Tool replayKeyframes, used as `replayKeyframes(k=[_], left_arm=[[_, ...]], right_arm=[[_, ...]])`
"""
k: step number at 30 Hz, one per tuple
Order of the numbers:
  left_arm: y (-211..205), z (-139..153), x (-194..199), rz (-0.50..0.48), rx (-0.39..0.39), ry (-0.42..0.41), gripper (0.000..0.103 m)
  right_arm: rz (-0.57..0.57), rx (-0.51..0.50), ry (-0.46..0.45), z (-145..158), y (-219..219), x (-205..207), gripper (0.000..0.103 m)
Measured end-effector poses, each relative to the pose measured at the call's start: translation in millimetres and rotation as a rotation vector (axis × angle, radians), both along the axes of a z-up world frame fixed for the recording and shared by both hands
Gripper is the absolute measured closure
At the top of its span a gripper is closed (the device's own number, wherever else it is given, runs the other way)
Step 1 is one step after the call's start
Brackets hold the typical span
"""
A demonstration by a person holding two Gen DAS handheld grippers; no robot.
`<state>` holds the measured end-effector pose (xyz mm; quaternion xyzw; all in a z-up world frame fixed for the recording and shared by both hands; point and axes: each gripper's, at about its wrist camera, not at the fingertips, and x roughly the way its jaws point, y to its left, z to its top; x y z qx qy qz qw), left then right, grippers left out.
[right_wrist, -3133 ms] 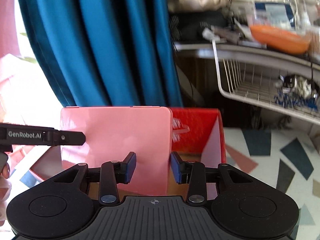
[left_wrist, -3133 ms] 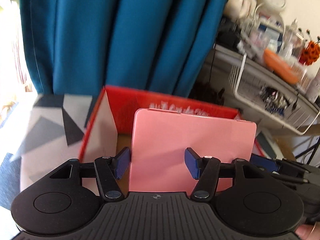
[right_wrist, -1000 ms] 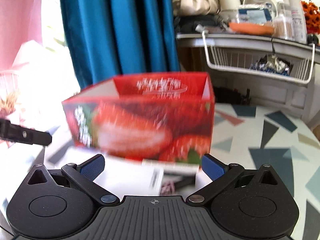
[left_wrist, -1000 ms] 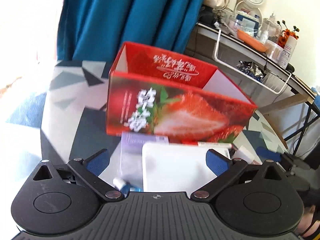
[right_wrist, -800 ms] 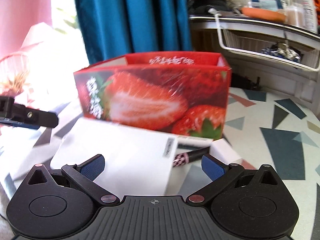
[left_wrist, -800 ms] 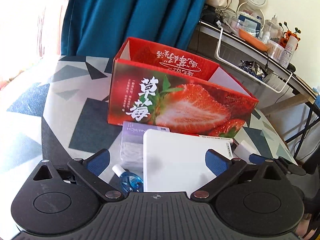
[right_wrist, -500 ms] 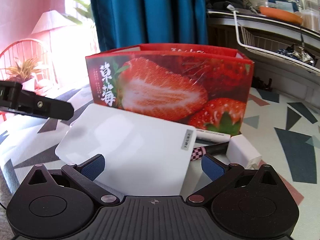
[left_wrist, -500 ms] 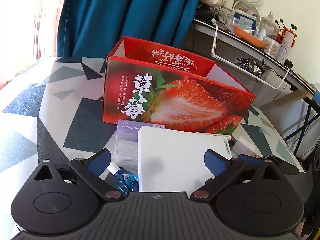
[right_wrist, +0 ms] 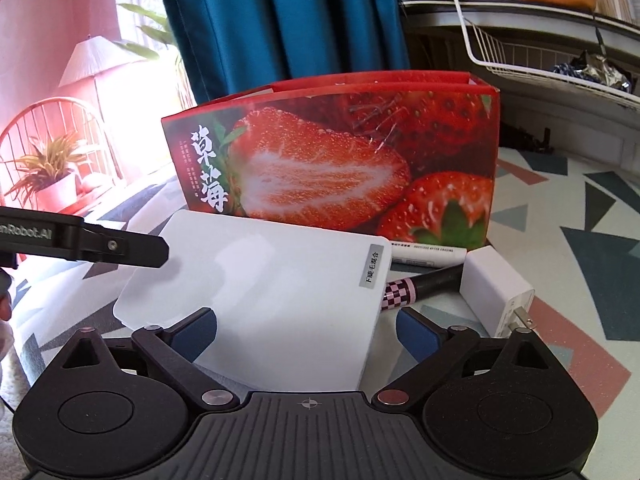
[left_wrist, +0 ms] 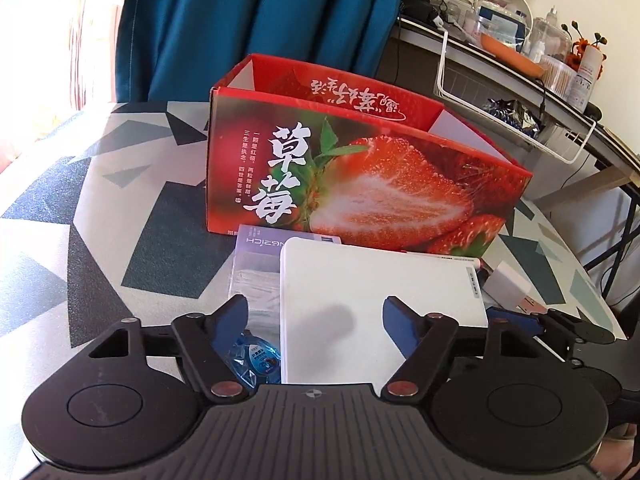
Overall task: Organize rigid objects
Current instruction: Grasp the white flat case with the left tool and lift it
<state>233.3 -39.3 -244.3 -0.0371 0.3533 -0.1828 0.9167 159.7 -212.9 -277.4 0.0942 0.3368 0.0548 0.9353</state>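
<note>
Both grippers have come down toward the flat white case [left_wrist: 380, 300] since the earlier frames, when they were carrying a pink case into the strawberry box [left_wrist: 360, 176]; that pink case is no longer visible, and the jaws of both are now closing from their widest spread.

On the far left of the patterned table [left_wrist: 80, 208], a pale lavender packet [left_wrist: 256, 264] lies flat, its right edge tucked under the white case. Near it, a small blue clear-plastic item [left_wrist: 256, 360] sits just beside the left gripper's [left_wrist: 316, 314] left finger. That gripper's jaws are closing but still apart, with the left edge of the white case between them; its right pad is over the case's surface, and whether either pad touches the case cannot be told.

The white case lies flat just in front of the strawberry box, which stands open-topped at the far side. The right gripper [right_wrist: 306, 326] straddles the case's near right corner, jaws wide and closing, pads not pressing on it.

Right of the case lie a white marker [right_wrist: 428, 254] against the box, a pen with a pink checked band [right_wrist: 424, 284], and a white charger block [right_wrist: 496, 292].
</note>
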Motion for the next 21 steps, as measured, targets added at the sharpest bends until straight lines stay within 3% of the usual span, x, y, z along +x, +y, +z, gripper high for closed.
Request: replayKeyframes(k=[3, 14, 21], left_arm=[[-2, -3, 2, -0.016, 0.000, 0.008, 0.029], [-3, -16, 11, -0.036, -0.027, 0.064, 0.029], [-6, -20, 12, -0.050, -0.035, 0.084, 0.039]], right_arm=[[0.016, 0.005, 0.007, -2, 2, 1, 0.016], [0.020, 0.029, 0.014, -2, 0, 2, 0.016], [0.018, 0.031, 0.014, -2, 0, 3, 0.017]])
